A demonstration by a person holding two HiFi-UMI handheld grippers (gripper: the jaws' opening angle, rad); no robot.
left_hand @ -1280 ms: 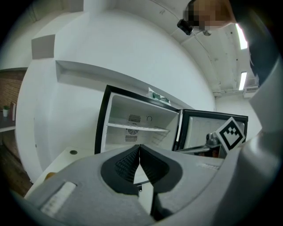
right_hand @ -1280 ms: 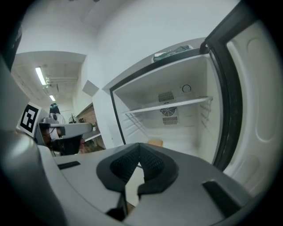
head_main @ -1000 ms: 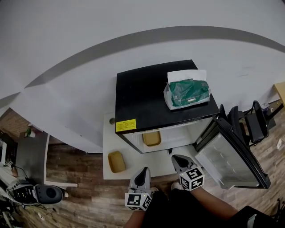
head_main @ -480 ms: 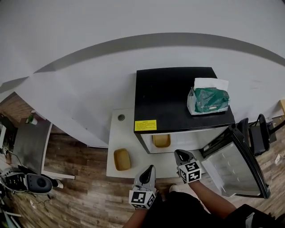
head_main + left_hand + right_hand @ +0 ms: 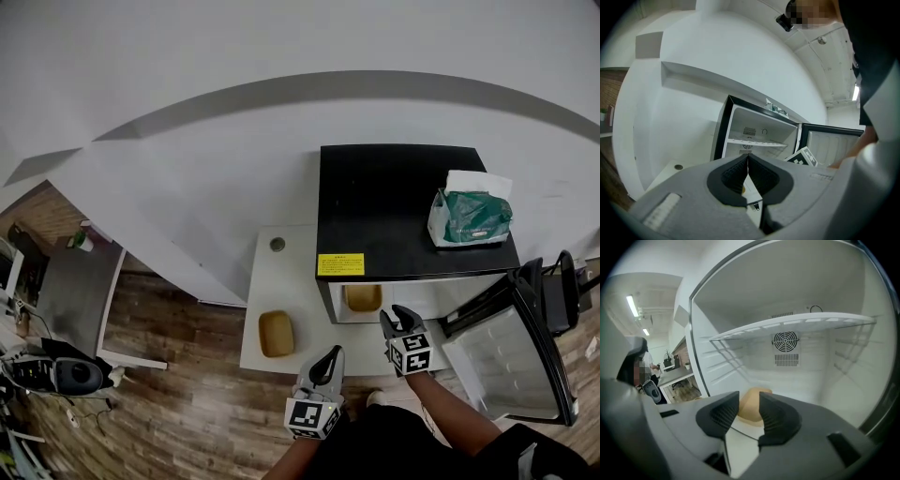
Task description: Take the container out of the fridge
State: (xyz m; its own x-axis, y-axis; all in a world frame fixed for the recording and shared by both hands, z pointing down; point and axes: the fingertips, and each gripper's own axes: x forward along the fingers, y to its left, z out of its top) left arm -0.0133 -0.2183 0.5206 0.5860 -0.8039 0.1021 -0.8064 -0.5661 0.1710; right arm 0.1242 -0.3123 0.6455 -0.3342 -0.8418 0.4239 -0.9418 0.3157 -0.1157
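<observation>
Head view, fridge: the black-topped mini fridge (image 5: 412, 211) is standing against the white wall, and its door (image 5: 511, 356) is hanging wide open to my right.
Head view, container: the tan container (image 5: 362, 297) is sitting inside the fridge, on the bottom at the left of the opening.
Head view, second tub: a matching tan tub (image 5: 276, 333) is lying on the white platform (image 5: 281, 272), just left of the fridge.
Head view, fridge top: a green tissue pack (image 5: 472, 217) is resting near the right edge, and a yellow sticker (image 5: 341, 264) is showing at the front left corner.
Head view, left gripper: I am holding my left gripper (image 5: 330, 354) over the platform's front edge, apart from both tubs.
Head view, right gripper: I am pointing my right gripper (image 5: 394, 317) into the fridge opening, just right of the container.
Left gripper view, fingers: my fingers are pressing together tip to tip and gripping nothing.
Left gripper view, ahead: the open fridge is facing me with its wire shelf (image 5: 757, 142) spanning it. My right gripper's marker cube (image 5: 805, 157) is showing before the door.
Right gripper view, fingers: my fingers are opening, and their pads are touching nothing.
Right gripper view, container: it is showing through the gap between my fingers. It is lying farther in on the fridge floor, below the wire shelf and the fan grille (image 5: 786, 341).
</observation>
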